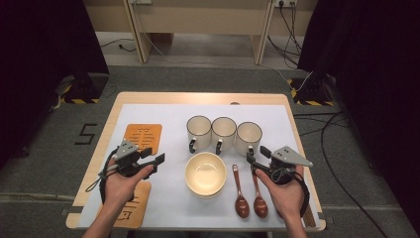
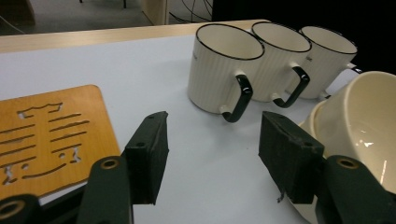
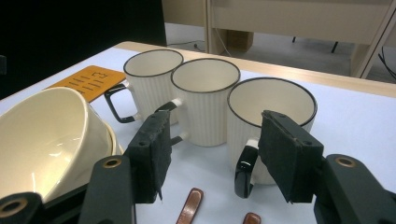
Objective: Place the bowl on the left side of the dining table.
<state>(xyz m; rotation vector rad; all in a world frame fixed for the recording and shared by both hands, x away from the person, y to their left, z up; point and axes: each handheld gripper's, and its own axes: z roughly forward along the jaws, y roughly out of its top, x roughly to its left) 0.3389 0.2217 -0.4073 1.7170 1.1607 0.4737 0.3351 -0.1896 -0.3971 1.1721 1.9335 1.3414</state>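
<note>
Here, left claw [image 2: 212, 154] open (nothing between its pads), leftmost mug [image 2: 223, 70] just ahead, bowl [image 2: 369, 121] beside it.

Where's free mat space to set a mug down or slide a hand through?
Bare mat lies between the upper wooden coaster and the left mug, behind the three mugs to the table's far edge, and in front of the bowl. Crowded: mugs touch in a row; two spoons fill the gap between bowl and right gripper.
</note>
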